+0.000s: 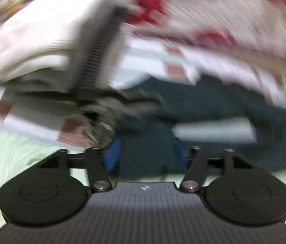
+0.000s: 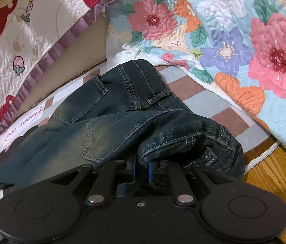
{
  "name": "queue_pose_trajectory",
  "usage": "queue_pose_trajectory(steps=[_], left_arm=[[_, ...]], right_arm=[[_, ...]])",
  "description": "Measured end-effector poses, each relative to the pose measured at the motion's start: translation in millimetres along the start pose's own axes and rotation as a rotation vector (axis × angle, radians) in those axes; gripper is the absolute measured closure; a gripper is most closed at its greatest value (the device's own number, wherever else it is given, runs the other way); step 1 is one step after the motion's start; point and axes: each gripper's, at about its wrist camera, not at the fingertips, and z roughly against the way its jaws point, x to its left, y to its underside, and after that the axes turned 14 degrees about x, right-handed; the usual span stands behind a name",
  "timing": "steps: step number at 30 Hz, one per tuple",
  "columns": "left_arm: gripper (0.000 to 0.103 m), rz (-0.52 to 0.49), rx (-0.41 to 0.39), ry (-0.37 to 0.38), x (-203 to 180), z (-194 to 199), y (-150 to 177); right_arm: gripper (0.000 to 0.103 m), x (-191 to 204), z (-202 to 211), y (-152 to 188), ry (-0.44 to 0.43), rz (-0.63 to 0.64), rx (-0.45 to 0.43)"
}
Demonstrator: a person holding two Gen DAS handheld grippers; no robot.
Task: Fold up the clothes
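Dark blue jeans [image 2: 110,122] lie crumpled on a checked sheet [image 2: 230,116], back pockets up. My right gripper [image 2: 143,171] is shut on a bunched fold of the denim near the waistband, its blue fingers [image 2: 151,170] almost together with cloth pinched between them. The left wrist view is heavily motion-blurred. There my left gripper [image 1: 146,155] has its blue fingers [image 1: 112,156] wide apart, with the dark jeans [image 1: 214,105] lying in front of and between them. A frayed hem or cuff [image 1: 106,109] shows to the left of it.
A white quilt with red bears [image 2: 31,30] lies at the left and a floral quilt [image 2: 244,46] at the right. Wooden floor [image 2: 274,183] shows past the bed's edge at the lower right. A pale green cover [image 1: 11,152] and a folded white cloth [image 1: 31,46] are in the left wrist view.
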Motion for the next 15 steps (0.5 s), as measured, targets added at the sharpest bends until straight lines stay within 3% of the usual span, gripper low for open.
queue_pose_trajectory(steps=[3, 5, 9, 12, 15], left_arm=[[0.028, -0.186, 0.148, -0.011, -35.5, -21.6, 5.9], [0.028, -0.259, 0.168, -0.110, -53.8, -31.4, 6.1], [0.028, -0.225, 0.111, -0.237, -58.7, -48.0, -14.3], [0.028, -0.127, 0.037, -0.244, -47.5, -48.6, -34.3], [0.028, -0.098, -0.029, -0.293, -41.6, -54.8, -52.2]], right_arm=[[0.087, 2.7, -1.4, 1.5, 0.015, 0.006, 0.000], [0.086, 4.5, -2.4, 2.5, 0.025, 0.010, 0.000], [0.086, 8.5, -3.7, 4.4, 0.046, 0.024, -0.001], [0.086, 9.8, -2.7, 4.5, 0.051, 0.042, 0.000], [0.086, 8.8, -2.6, 4.7, 0.045, 0.050, 0.000]])
